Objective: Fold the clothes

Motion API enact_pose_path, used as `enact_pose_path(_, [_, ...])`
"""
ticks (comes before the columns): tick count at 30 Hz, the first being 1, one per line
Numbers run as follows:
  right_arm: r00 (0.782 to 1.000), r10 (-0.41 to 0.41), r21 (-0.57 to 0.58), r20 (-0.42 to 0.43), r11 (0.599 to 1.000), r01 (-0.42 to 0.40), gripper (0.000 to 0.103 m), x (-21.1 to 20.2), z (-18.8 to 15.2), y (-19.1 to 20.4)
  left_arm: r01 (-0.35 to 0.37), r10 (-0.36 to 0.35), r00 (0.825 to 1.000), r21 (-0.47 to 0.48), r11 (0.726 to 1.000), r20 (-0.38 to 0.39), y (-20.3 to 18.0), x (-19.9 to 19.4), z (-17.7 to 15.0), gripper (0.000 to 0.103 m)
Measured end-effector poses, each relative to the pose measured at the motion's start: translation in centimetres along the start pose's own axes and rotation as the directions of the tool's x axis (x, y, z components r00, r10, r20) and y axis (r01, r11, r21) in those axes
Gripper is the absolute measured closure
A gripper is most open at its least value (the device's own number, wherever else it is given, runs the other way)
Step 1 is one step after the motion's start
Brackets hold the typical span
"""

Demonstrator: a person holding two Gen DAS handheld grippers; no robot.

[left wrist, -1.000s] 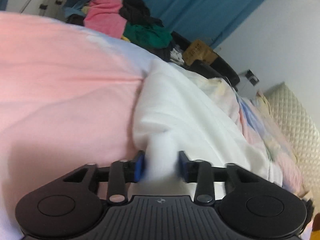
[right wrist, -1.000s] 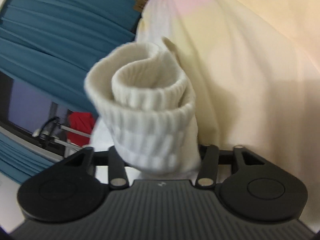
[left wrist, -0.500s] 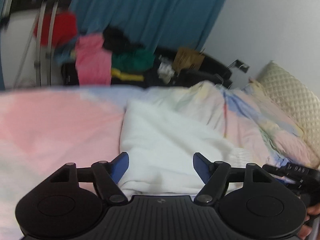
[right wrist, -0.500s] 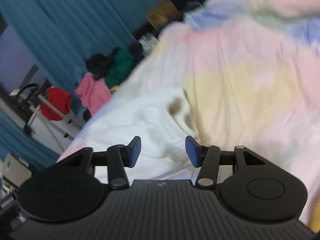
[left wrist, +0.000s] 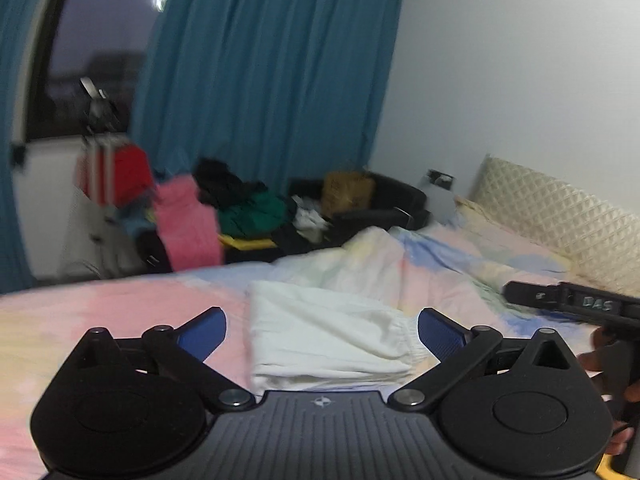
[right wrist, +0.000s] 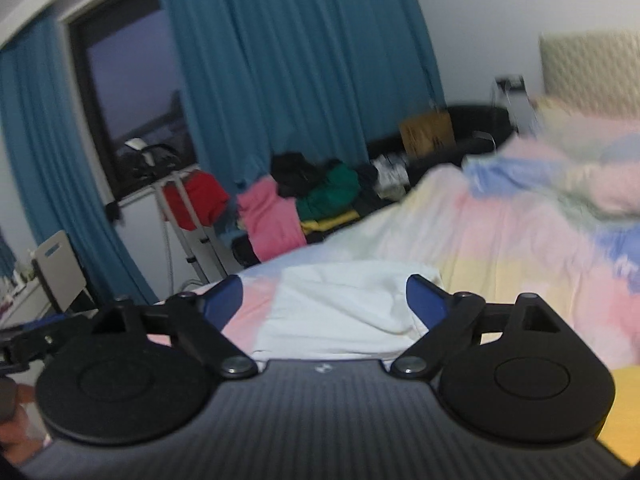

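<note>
**White cloth lies folded on the bed, both grippers wide and empty**

The white cloth [left wrist: 324, 340] lies folded on the bed [left wrist: 100, 320], low in the middle of both views. In the left wrist view its left edge runs straight and neat, and its right edge is puffy and gathered. Layers show along its near edge. In the right wrist view the white cloth [right wrist: 344, 304] sits just past the gripper body, with pink bed cover on its left and yellow on its right.

The left gripper [left wrist: 322, 330] has just been opening. Its blue fingers [left wrist: 440, 334] stand wide, one on each side of the cloth, and do not press on it. The right gripper [right wrist: 324, 298] has just been opening too, and its fingers [right wrist: 424, 304] are wide and hold nothing.

There is bare bed cover to the left of the cloth. To the right a rumpled blanket [left wrist: 400, 264] rises close behind it.

Farther off, at the far edge of the bed, sits a pile of clothes [left wrist: 224, 212] in pink, green and black. Blue curtains [left wrist: 272, 80] hang behind it. A cream headboard [left wrist: 560, 208] is at the right.
</note>
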State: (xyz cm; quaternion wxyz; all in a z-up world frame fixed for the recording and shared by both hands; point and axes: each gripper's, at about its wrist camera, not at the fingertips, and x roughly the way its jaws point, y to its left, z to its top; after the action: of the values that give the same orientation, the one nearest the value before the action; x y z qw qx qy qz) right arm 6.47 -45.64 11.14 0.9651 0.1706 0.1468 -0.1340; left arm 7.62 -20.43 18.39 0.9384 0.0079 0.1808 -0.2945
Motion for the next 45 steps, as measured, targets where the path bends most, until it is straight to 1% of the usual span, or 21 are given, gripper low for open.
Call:
enact_pose_path(1, [1.0, 0.005, -0.012, 0.009, 1.0, -0.004, 0.013, -0.8, -0.3, 0.6, -0.03, 0.03, 0.999, 0.01, 1.0, 0.027, -0.1, -1.3, -0.5, 0.0])
enact_pose_path(2, [1.0, 0.007, -0.022, 0.013, 1.0, -0.007, 0.013, -1.4, -0.6, 1.1, -0.04, 0.039, 0.998, 0.016, 0.999, 0.043, -0.2, -2.4, -1.0, 0.0])
enact_pose_path(4, [1.0, 0.005, -0.052, 0.015, 0.999, -0.004, 0.013, -2.5, -1.4, 2.3, -0.03, 0.029, 0.998, 0.016, 0.999, 0.057, -0.2, -4.2, -1.8, 0.0])
enact_pose_path(8, [1.0, -0.014, -0.119, 0.026, 0.993, 0.017, 0.013, -3.7, -3.3, 4.4, -0.005, 0.003, 0.997, 0.027, 1.0, 0.083, -0.5, -6.3, -3.5, 0.0])
enact_pose_path(13, [0.999, -0.019, -0.167, 0.05, 0.986, 0.028, 0.013, -4.3, -6.2, 5.9, 0.002, -0.002, 0.996, 0.004, 1.0, 0.092, -0.4, -7.0, -5.9, 0.0])
enact_pose_path(18, [0.999, -0.02, -0.171, 0.045, 0.985, 0.027, 0.013, -3.8, -8.4, 6.2, -0.016, 0.016, 0.996, 0.006, 1.0, 0.083, -0.1, -5.6, -7.7, 0.0])
enact_pose_path(24, [0.996, -0.052, -0.157, 0.068, 0.986, 0.062, 0.013, -2.4, -10.1, 5.3, -0.048, 0.048, 0.997, 0.001, 0.999, 0.059, 0.4, -3.4, -9.9, 0.0])
enact_pose_path(28, [0.994, -0.071, -0.167, 0.077, 0.982, 0.083, 0.013, -1.3, -11.1, 5.1, -0.037, 0.037, 0.998, -0.006, 0.999, 0.045, 1.0, -2.2, -10.7, 0.0])
enact_pose_path(33, [0.992, -0.086, -0.186, 0.088, 0.977, 0.102, 0.013, -0.4, -12.5, 4.9, -0.071, 0.07, 0.997, 0.015, 0.997, 0.039, 1.2, -1.3, -11.5, 0.0])
enact_pose_path(38, [0.987, -0.099, -0.17, 0.124, 0.978, 0.119, 0.013, -0.6, -12.8, 4.4, -0.071, 0.071, 0.997, 0.004, 0.997, 0.035, 1.3, -0.7, -12.1, 0.0])
enact_pose_path(45, [0.988, -0.113, -0.176, 0.107, 0.976, 0.131, 0.013, -0.1, -13.2, 4.3, -0.066, 0.066, 0.998, 0.038, 0.997, 0.004, 0.4, 0.5, -13.4, 0.0])
